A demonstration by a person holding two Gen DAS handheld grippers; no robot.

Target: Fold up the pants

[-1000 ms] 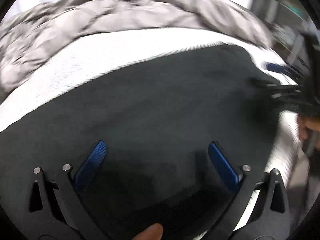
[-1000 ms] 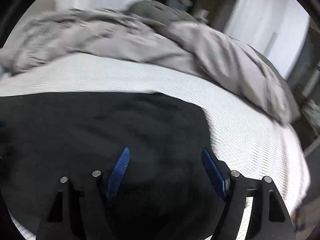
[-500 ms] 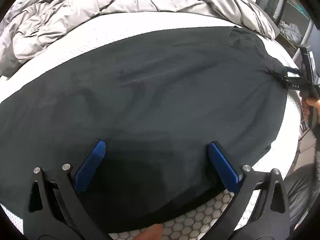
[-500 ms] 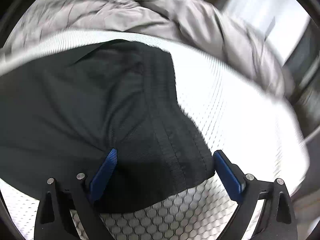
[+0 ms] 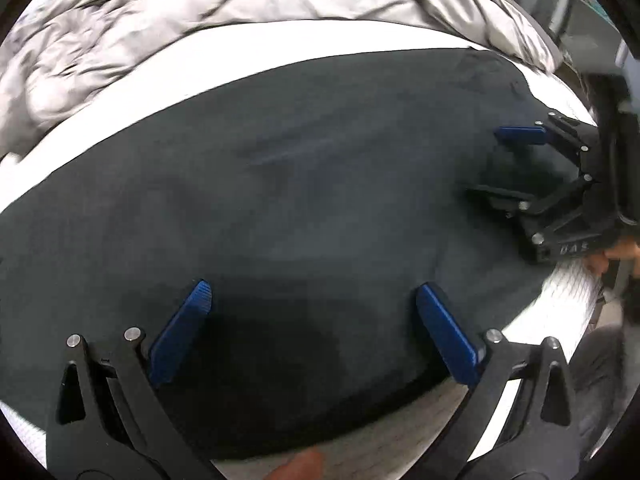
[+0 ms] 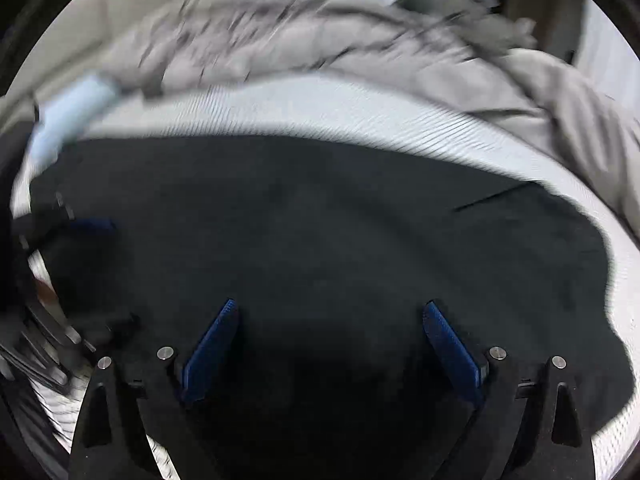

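Now the right gripper (image 5: 490,162) has swung in from the far right rim of the left wrist view, where half a second ago it sat at the cloth's corner, and stands over the right end of the black pants (image 5: 304,208); its jaws have just been opening and are spread wide, with nothing pinched between the blue pads, only cloth lying under them. The left gripper (image 5: 312,308) is likewise wide open and empty above the near edge of the garment, much where it was a half second back. The pants lie spread flat across the white mattress (image 5: 248,48), with the rumpled grey duvet (image 5: 192,4) bunched behind them. My reading is that a fold or a smoothing pull has just been let go and both tools are taking up places for the next grab (likely along the near edge, though that is a guess). Much is unclear: the right wrist view is smeared by motion, the dark fabric hides its own seams and layers, so how many folds are done cannot be told, and the garment's left end runs out of frame.
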